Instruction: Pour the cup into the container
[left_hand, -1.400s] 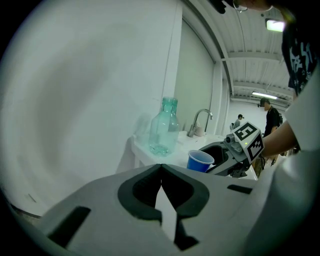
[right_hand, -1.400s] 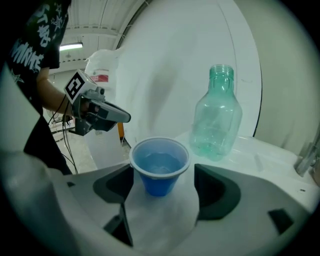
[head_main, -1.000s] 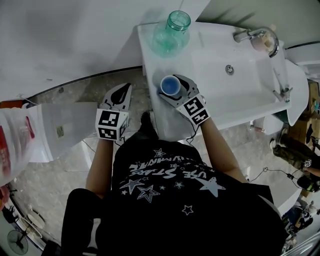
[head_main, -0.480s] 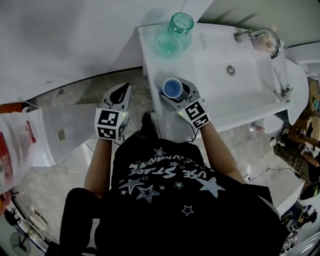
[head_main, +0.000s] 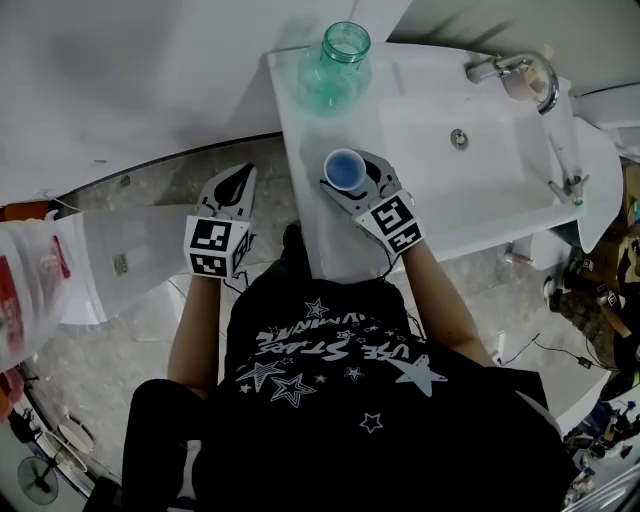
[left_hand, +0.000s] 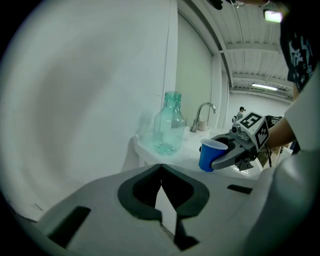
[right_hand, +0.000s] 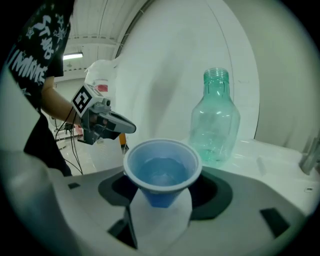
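A blue cup (head_main: 345, 170) holding clear liquid stands upright between the jaws of my right gripper (head_main: 350, 166), which is shut on it over the white counter (head_main: 322, 235). In the right gripper view the cup (right_hand: 161, 170) fills the gap between the jaws. In the left gripper view the cup (left_hand: 210, 155) appears just above the counter. The container, a green-tinted glass bottle (head_main: 335, 65) with an open mouth, stands at the counter's far end, beyond the cup (right_hand: 215, 120). My left gripper (head_main: 238, 182) hangs left of the counter, shut and empty.
A white sink basin (head_main: 470, 150) with a chrome faucet (head_main: 515, 70) lies right of the cup. A white curved wall rises behind the bottle. The counter's left edge drops to a speckled floor (head_main: 150, 190), where a white bin (head_main: 110, 260) stands.
The right jaws have drawn in onto the cup. Both grippers stay nearly where they were; the view has shifted slightly.
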